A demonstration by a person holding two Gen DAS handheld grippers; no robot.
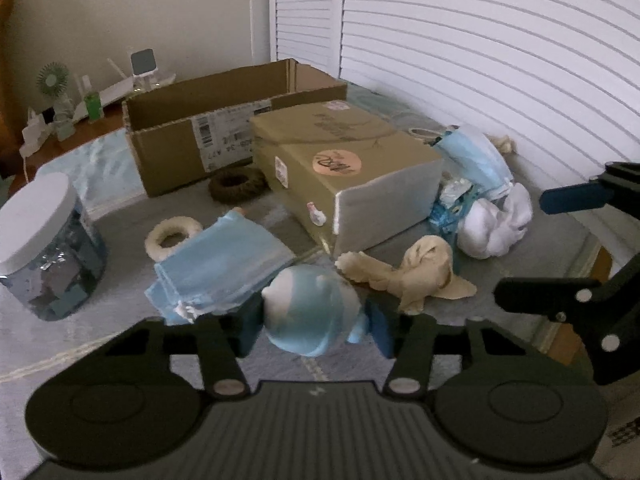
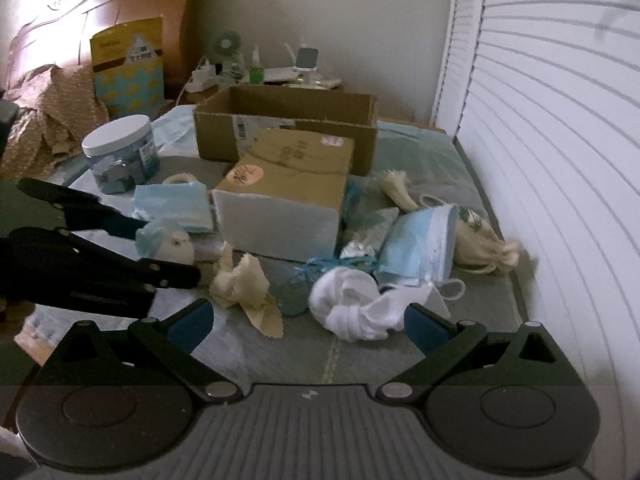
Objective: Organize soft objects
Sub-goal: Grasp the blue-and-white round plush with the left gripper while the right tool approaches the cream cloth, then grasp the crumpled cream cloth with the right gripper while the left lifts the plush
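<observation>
A soft blue and white doll head (image 1: 310,312) sits between the blue pads of my left gripper (image 1: 314,330), which is shut on it just above the grey bedcover. In the right wrist view the same doll head (image 2: 166,240) shows a face, held by the left gripper (image 2: 168,250). My right gripper (image 2: 308,324) stands open, low over the cover, with a knotted white cloth (image 2: 352,306) just ahead of its pads and nothing pressed. The right gripper (image 1: 520,246) also shows at the edge of the left wrist view, beside the white cloth (image 1: 492,224).
An open cardboard box (image 1: 208,120) stands behind a closed tan box (image 1: 348,172). Around them lie blue masks (image 1: 216,264), a beige cloth (image 1: 416,272), more masks (image 2: 420,240), a drawstring pouch (image 2: 480,236), a white ring (image 1: 172,234), a brown ring (image 1: 236,186) and a lidded jar (image 1: 44,248).
</observation>
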